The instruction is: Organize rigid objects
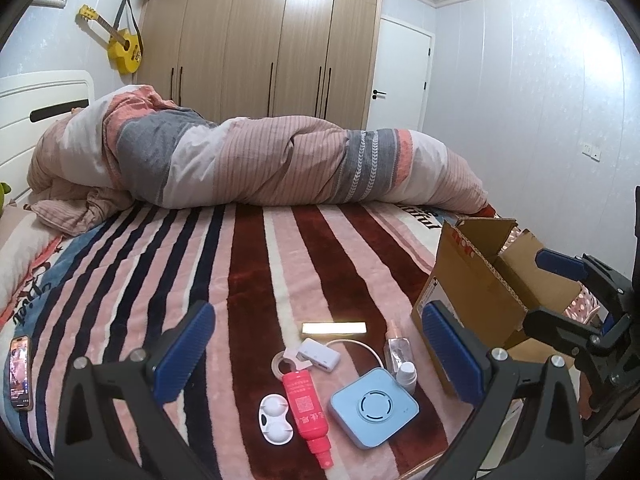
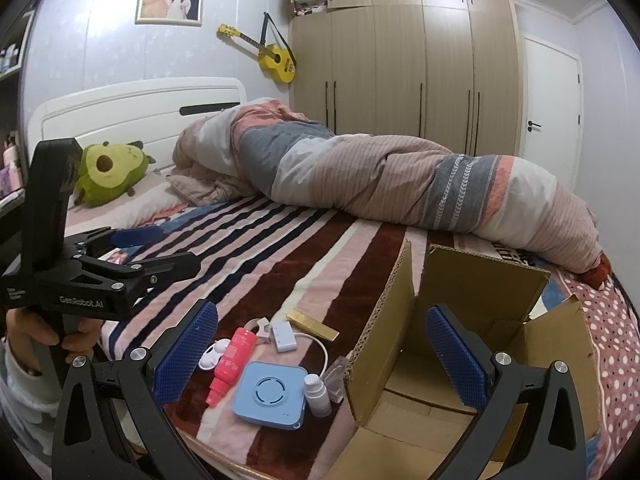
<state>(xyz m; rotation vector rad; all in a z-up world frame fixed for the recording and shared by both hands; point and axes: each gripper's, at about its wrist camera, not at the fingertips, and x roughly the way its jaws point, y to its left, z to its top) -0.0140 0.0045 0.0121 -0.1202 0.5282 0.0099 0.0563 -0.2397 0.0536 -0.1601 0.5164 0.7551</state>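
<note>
Several small items lie together on the striped blanket: a blue square device (image 1: 374,408) (image 2: 270,394), a red bottle (image 1: 308,408) (image 2: 232,360), a white lens case (image 1: 274,420) (image 2: 214,354), a white adapter with cable (image 1: 320,354) (image 2: 282,336), a gold bar (image 1: 334,328) (image 2: 314,322), a clear spray bottle (image 1: 396,348) and a small white bottle (image 1: 407,374) (image 2: 316,394). An open cardboard box (image 1: 480,280) (image 2: 460,320) stands to their right. My left gripper (image 1: 318,350) (image 2: 168,248) hovers open over the items. My right gripper (image 2: 322,354) (image 1: 548,292) is open beside the box, holding nothing.
A rolled quilt (image 1: 260,160) lies across the bed behind the items. A phone (image 1: 20,372) rests on the blanket at the left. An avocado plush (image 2: 108,172) sits by the headboard. A hand (image 2: 40,332) holds the left gripper's handle. Wardrobe and door stand beyond.
</note>
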